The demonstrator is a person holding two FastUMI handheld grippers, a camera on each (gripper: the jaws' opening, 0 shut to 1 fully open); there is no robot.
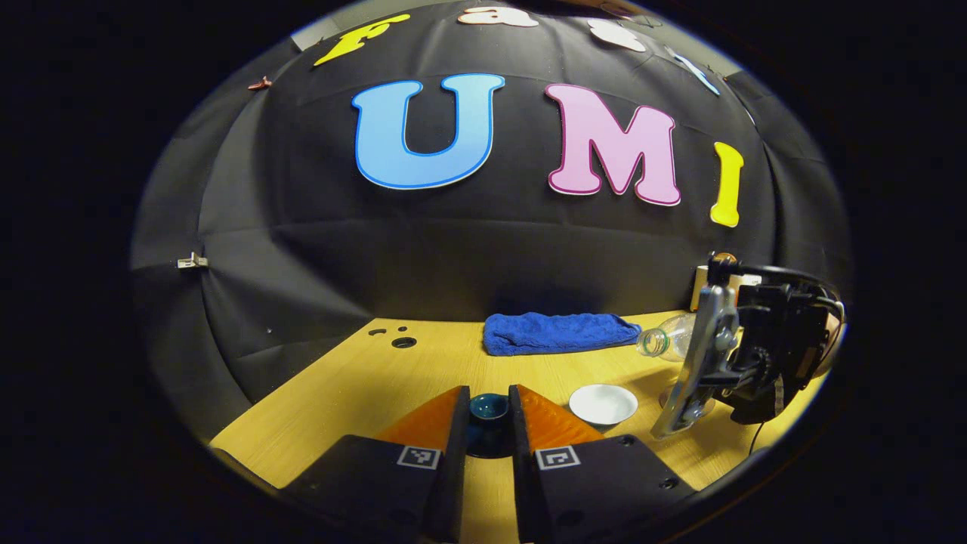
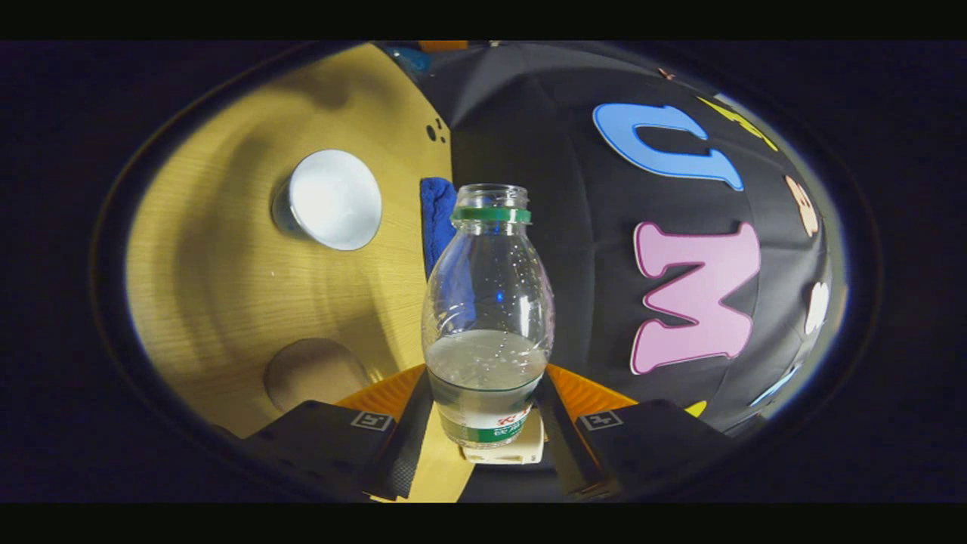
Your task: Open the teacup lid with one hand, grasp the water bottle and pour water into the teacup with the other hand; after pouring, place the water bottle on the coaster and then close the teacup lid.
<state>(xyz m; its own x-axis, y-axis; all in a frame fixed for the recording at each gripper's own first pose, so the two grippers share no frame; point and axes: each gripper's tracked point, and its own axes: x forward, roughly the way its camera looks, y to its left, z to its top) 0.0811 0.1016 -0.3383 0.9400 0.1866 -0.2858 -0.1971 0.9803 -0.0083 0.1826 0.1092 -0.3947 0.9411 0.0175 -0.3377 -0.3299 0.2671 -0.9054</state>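
- Between my left gripper's [image 1: 489,423] fingers sits a small dark lid [image 1: 489,408], knob-like, raised off the table [image 1: 423,363]. Both fingers close against its sides: gripping the lid. I cannot tell from this angle how high it is held.
- On the right gripper [image 2: 487,423], both fingers press the lower body of the water bottle [image 2: 487,317]. Jaws closed on the bottle, gap no wider than the bottle itself.
- Bottle state: uncapped, green neck ring, water filling the lower part. In the left gripper view the bottle [image 1: 668,340] lies tipped over, mouth toward the blue cloth [image 1: 559,332], with the right gripper [image 1: 699,378] and its rig at the far right of the table.
- Teacup [image 1: 603,404]: white, open, standing on the table just right of my left fingers. In the right gripper view the teacup [image 2: 329,198] is left of the bottle neck, well apart from the mouth; no stream visible.
- Coaster [image 2: 316,372]: round, tan, flat on the table near the right gripper's left finger, nothing on it.
- Edges: blue cloth folded along the back edge of the table against the booth wall. Holes [image 1: 403,341] in the tabletop at back left.
- Open room: bare wood left of the left gripper up to the table's left edge; bare wood also between teacup and cloth.
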